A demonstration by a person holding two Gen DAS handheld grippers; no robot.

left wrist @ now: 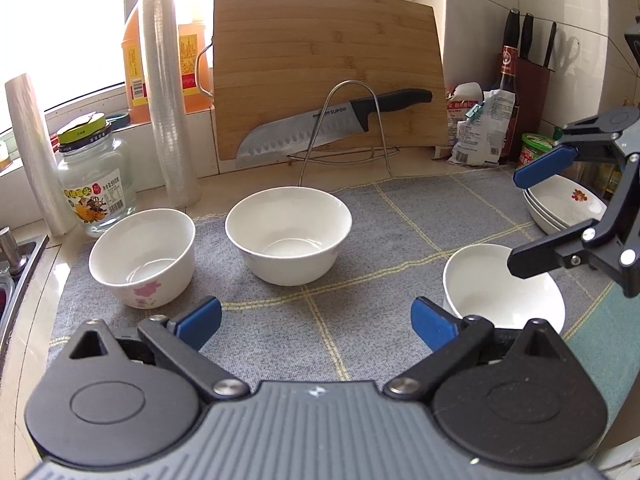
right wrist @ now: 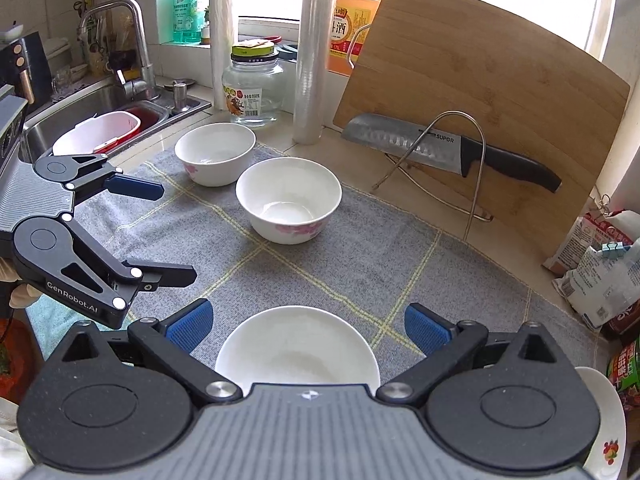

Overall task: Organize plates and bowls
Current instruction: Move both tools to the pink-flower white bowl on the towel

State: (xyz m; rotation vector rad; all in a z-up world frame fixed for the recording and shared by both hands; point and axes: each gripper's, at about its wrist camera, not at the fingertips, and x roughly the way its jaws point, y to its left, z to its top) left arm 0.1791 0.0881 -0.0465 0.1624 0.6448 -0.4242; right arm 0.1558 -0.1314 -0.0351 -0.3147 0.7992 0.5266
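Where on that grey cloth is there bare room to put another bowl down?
The widest bare patch of cloth lies in front of the middle bowl, between the flowered bowl and the plain bowl. Another lies between the middle bowl and the stacked dishes. The back edge is crowded: jar, wrap rolls, knife rack.

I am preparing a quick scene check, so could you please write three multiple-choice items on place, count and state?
1. Where does the knife rest?
A. on the wire rack against the cutting board
B. in the sink
C. inside a bowl

2. How many single white bowls stand on the grey cloth?
A. one
B. three
C. five

3. How is the left gripper?
A. shut on a bowl
B. open, empty
C. shut on the knife

Key: A, blade lies across the rack; B, three bowls visible; B, only cloth between its pads.
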